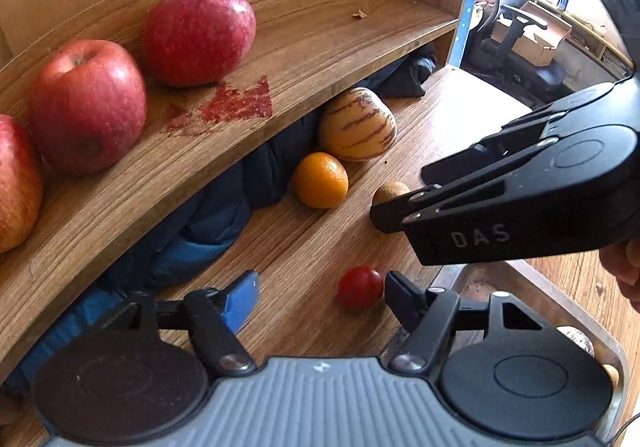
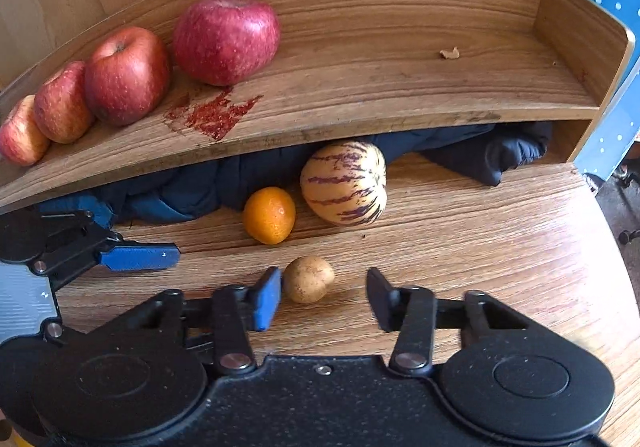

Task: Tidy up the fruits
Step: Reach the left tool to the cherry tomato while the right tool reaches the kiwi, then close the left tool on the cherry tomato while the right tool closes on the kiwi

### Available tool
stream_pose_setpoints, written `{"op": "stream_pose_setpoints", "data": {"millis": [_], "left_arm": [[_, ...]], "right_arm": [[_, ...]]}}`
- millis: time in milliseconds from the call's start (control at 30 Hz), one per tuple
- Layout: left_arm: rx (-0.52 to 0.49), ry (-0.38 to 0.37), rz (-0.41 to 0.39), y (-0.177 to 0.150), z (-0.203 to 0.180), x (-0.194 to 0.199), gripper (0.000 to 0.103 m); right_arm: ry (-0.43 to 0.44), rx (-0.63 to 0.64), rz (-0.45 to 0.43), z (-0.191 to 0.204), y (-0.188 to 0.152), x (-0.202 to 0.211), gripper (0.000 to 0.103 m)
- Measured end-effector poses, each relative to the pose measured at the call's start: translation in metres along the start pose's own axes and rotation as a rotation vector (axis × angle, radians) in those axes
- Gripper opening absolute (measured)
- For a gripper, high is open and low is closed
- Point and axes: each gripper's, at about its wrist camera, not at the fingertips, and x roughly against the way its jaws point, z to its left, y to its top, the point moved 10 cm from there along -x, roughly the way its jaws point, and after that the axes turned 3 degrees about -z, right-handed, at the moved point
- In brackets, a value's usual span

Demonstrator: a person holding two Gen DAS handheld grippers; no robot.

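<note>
Four red apples (image 2: 126, 75) already line the curved wooden shelf (image 2: 400, 87); striped cream melon (image 2: 344, 183), orange citrus (image 2: 269, 215), brown round fruit (image 2: 308, 279) and red cherry tomato (image 1: 360, 287) remain on the table (image 2: 480, 239); left claw (image 1: 320, 295) wide beside the tomato; right claw (image 2: 324, 299) wide around the brown fruit.

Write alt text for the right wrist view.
The open right hand-held gripper frames a small brown fruit on the wooden table. Beyond lie an orange and striped melon, with four red apples on the shelf.
</note>
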Motion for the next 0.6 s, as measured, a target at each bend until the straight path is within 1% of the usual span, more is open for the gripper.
{"op": "stream_pose_setpoints", "data": {"millis": [67,133,167,200,233,333,500,600], "left_arm": [[-0.002,-0.004,-0.011,0.000,0.000,0.001,0.067],[-0.006,-0.015,-0.021,-0.001,0.000,0.004,0.059],[-0.005,-0.023,-0.024,-0.001,0.000,0.005,0.056],[-0.002,-0.033,-0.026,0.000,-0.001,0.005,0.049],[0.004,-0.044,-0.027,0.000,-0.001,0.006,0.041],[0.022,-0.069,-0.021,0.001,-0.004,0.006,0.026],[0.051,-0.068,-0.018,0.000,-0.005,0.011,0.024],[0.075,-0.050,-0.030,-0.001,-0.002,0.019,0.024]], "right_arm": [[0.007,-0.009,0.007,0.001,0.000,-0.002,0.041],[0.010,-0.007,0.010,0.003,-0.001,-0.003,0.038],[0.013,-0.006,0.010,0.003,-0.001,-0.003,0.034],[0.019,-0.004,0.010,0.005,0.000,-0.003,0.031],[0.019,-0.001,0.009,0.006,0.000,-0.003,0.031],[0.023,0.001,0.005,0.006,-0.001,0.000,0.031],[0.029,-0.010,-0.012,0.004,-0.004,0.012,0.031],[0.034,-0.020,-0.021,0.003,-0.007,0.020,0.031]]}}
